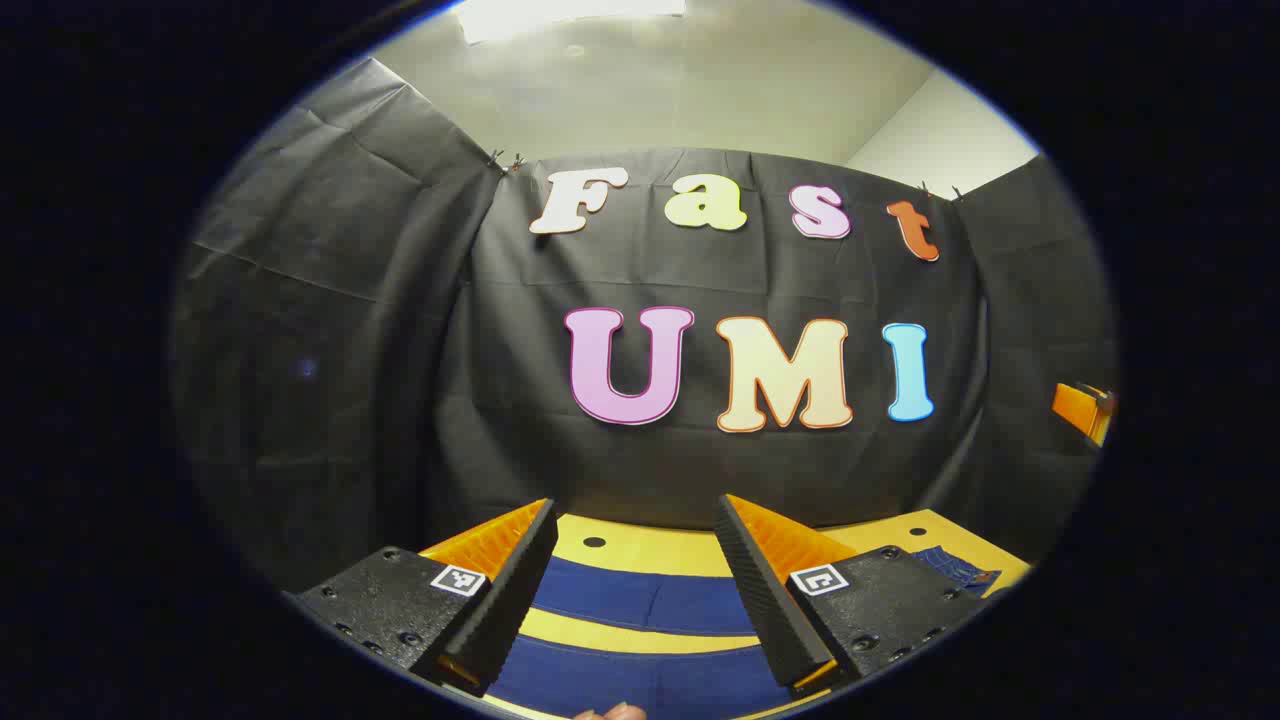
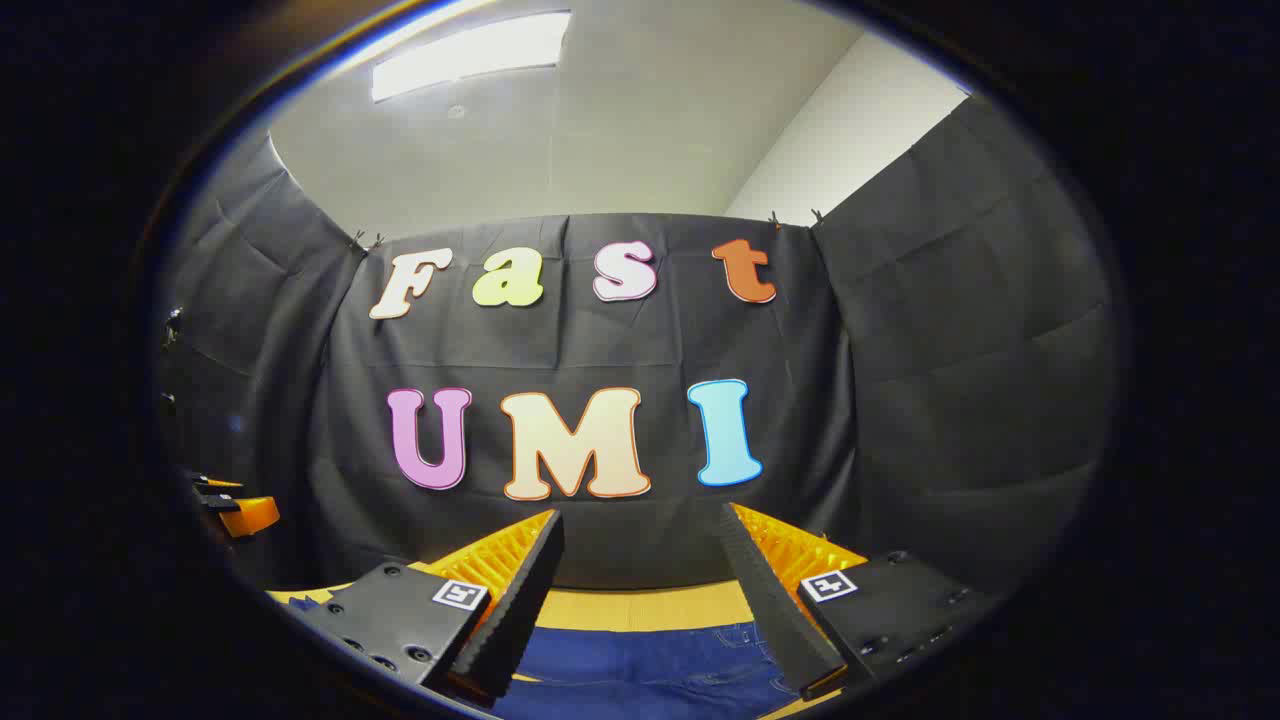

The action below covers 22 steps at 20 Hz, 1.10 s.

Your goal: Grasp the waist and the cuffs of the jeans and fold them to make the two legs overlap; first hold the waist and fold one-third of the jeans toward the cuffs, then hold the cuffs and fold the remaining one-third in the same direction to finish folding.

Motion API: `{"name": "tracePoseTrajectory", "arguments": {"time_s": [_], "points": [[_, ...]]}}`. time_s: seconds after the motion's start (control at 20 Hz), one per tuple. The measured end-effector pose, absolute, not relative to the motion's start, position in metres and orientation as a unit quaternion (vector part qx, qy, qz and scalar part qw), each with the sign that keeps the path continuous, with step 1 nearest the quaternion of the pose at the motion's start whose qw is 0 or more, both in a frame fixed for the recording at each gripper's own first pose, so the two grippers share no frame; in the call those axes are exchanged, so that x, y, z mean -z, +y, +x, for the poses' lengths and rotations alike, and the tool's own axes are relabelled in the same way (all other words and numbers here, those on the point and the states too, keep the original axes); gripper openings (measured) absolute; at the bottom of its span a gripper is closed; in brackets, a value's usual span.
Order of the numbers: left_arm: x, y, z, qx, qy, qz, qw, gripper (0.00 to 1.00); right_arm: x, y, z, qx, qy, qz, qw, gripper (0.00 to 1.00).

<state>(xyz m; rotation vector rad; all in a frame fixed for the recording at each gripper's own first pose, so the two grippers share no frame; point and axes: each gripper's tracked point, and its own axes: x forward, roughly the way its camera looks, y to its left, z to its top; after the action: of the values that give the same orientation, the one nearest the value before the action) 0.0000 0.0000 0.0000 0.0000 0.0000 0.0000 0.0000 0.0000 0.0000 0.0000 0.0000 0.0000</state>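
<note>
Tongs on both sides gape wide and empty above the yellow tabletop (image 1: 640, 545); left tongs (image 1: 640, 590) hang over two separate jeans legs (image 1: 640, 600); right tongs (image 2: 640, 600) over the waist end (image 2: 650, 655); jeans' long axis runs between them.

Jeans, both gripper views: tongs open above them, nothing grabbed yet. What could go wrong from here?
1. Both the left tongs and the right tongs hang open above the jeans and aim mostly at the booth wall, so a blind descent may well miss the denim edge.
2. In the left gripper view the two legs lie apart with bare yellow table between them; pinching one layer only could leave the legs misaligned.
</note>
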Motion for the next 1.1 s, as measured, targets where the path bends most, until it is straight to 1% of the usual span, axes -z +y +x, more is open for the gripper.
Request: {"name": "tracePoseTrajectory", "arguments": {"time_s": [0.2, 0.35, 0.4, 0.55, 0.6, 0.65, 0.7, 0.75, 0.95, 1.0, 1.05, 1.1], "points": [[0.003, 0.009, -0.001, -0.007, 0.001, 0.002, 1.0, 0.93, 0.003, 0.003, 0.002, -0.004, 0.004, -0.005, 1.0, 0.97], [0.007, 0.013, 0.0, -0.009, 0.006, 0.004, 1.0, 0.93, 0.004, 0.007, 0.003, -0.007, 0.005, -0.006, 1.0, 1.0], [0.007, 0.013, -0.001, -0.009, 0.006, 0.005, 1.0, 0.93, 0.003, 0.009, 0.003, -0.009, 0.003, -0.004, 1.0, 0.94], [0.008, 0.017, -0.001, -0.009, 0.008, 0.008, 1.0, 0.93, 0.004, 0.011, 0.003, -0.009, 0.002, -0.008, 1.0, 0.94], [0.008, 0.017, -0.002, -0.008, 0.008, 0.009, 1.0, 0.94, 0.004, 0.013, 0.003, -0.011, 0.002, -0.009, 1.0, 1.0], [0.009, 0.019, -0.003, -0.007, 0.009, 0.01, 1.0, 0.93, 0.005, 0.015, 0.002, -0.012, 0.004, -0.009, 1.0, 0.94], [0.009, 0.02, -0.004, -0.007, 0.009, 0.011, 1.0, 0.93, 0.007, 0.017, 0.001, -0.014, 0.005, -0.009, 1.0, 0.97], [0.01, 0.02, -0.004, -0.004, 0.009, 0.013, 1.0, 0.94, 0.008, 0.018, 0.001, -0.015, 0.007, -0.009, 1.0, 0.97], [0.03, 0.022, -0.012, 0.017, 0.026, 0.05, 0.998, 0.93, 0.017, 0.026, -0.005, -0.022, 0.014, -0.016, 1.0, 0.97], [0.039, 0.027, -0.015, 0.022, 0.036, 0.068, 0.997, 0.94, 0.021, 0.028, -0.007, -0.023, 0.016, -0.02, 0.999, 0.94], [0.048, 0.031, -0.02, 0.027, 0.045, 0.085, 0.995, 0.95, 0.028, 0.028, -0.01, -0.023, 0.02, -0.024, 0.999, 0.94], [0.056, 0.037, -0.024, 0.031, 0.053, 0.101, 0.993, 1.0, 0.033, 0.029, -0.013, -0.022, 0.023, -0.027, 0.999, 0.94]]}}
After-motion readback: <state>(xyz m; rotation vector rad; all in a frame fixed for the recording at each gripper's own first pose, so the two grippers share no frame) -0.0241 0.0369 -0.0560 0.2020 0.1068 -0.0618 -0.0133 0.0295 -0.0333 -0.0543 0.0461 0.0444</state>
